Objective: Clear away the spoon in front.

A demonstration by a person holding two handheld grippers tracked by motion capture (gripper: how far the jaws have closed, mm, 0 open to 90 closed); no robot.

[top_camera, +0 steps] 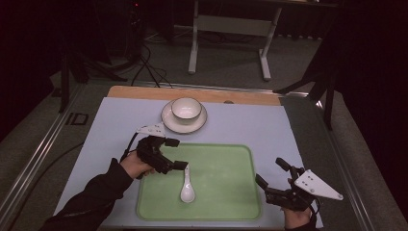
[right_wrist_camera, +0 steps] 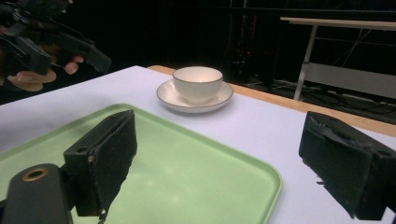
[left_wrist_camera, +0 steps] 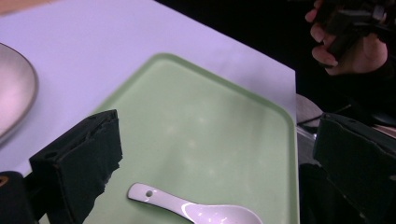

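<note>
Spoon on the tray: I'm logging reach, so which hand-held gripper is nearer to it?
Left. The left hand-held gripper hovers open just above the white spoon's handle; the right hand-held gripper sits off the green tray's right edge.

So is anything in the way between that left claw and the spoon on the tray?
Nothing visible. The left gripper hovers open just above the spoon, which lies alone on the green tray. The bowl and its saucer stand off the tray, farther back.
</note>
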